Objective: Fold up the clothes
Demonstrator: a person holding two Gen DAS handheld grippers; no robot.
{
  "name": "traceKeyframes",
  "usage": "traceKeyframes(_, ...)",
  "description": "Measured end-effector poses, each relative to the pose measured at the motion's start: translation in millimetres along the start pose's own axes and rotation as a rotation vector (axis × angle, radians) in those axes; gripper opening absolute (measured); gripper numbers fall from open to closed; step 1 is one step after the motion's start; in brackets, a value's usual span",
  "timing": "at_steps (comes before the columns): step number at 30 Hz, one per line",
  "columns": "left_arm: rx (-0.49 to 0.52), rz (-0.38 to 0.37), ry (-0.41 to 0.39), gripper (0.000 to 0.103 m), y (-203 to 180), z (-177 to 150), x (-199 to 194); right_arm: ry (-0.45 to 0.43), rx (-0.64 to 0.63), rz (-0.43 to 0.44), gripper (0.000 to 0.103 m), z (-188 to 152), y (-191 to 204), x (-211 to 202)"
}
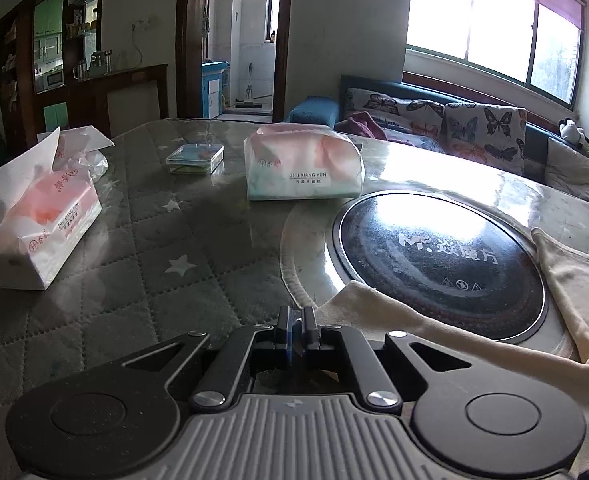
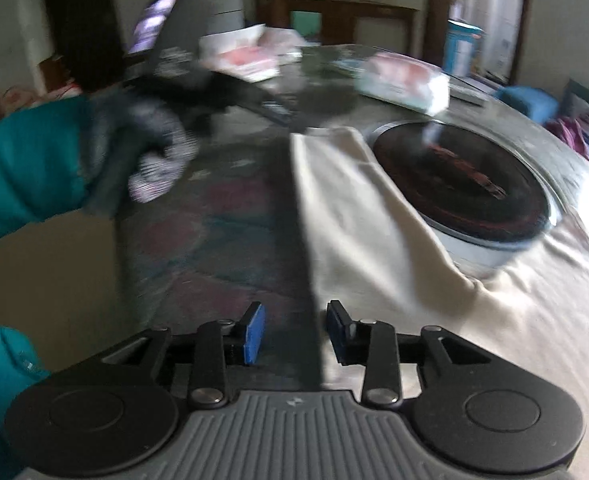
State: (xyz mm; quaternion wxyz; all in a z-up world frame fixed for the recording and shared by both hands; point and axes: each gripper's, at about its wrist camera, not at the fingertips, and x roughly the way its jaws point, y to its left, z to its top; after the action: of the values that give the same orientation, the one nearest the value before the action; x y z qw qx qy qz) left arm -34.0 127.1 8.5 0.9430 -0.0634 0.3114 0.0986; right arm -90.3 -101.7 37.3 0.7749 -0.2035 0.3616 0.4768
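Nearest the left wrist camera, the left gripper (image 1: 296, 314) has its two black fingers pressed together, closed at the near edge of a cream-coloured garment (image 1: 566, 280); whether a fold of cloth is pinched between them cannot be told. That garment lies spread over the right part of a round table (image 1: 142, 240) covered with a grey quilted cloth printed with white stars, and it partly wraps around a black round induction hob (image 1: 438, 264) set into the table's middle. Beyond the hob sits a sealed pack of tissues (image 1: 304, 170), with a small clear plastic box (image 1: 195, 159) beside it and an opened tissue pack (image 1: 40, 222) to the left. From the blurred right wrist camera, the right gripper (image 2: 294, 330) has its blue-padded fingers (image 2: 253, 332) parted with a clear gap between them, holding nothing, above the garment's left edge. On the left of that view, a teal sleeve (image 2: 26, 168) and a gloved hand (image 2: 154, 148) hold the other gripper over the table.
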Motion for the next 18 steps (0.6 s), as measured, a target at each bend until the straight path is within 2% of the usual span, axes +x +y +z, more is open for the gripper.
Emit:
traceKeyframes(4, -0.005, 0.003, 0.001, 0.008, 1, -1, 0, -0.029, 0.03, -0.033, 0.036, 6, -7, -3)
traceKeyframes(7, -0.003, 0.001, 0.003, 0.008, 1, -1, 1, -0.014, 0.068, -0.065, 0.04, 8, -18, 1)
traceKeyframes(12, 0.0, 0.008, 0.011, 0.012, 0, 2, 0, 0.013, 0.023, -0.013, 0.044, 4, -7, 4)
traceKeyframes(15, 0.007, 0.008, 0.013, 0.013, -4, 3, -3, 0.004, 0.014, -0.022, 0.045, 3, -5, -4)
traceKeyframes(16, 0.011, 0.004, 0.01, 0.014, -6, 4, -5, -0.001, 0.023, -0.03, 0.045, 2, -8, -8)
traceKeyframes(18, 0.019, -0.003, 0.004, 0.025, -10, 6, -9, -0.01, 0.051, -0.056, 0.046, 0, -16, -17)
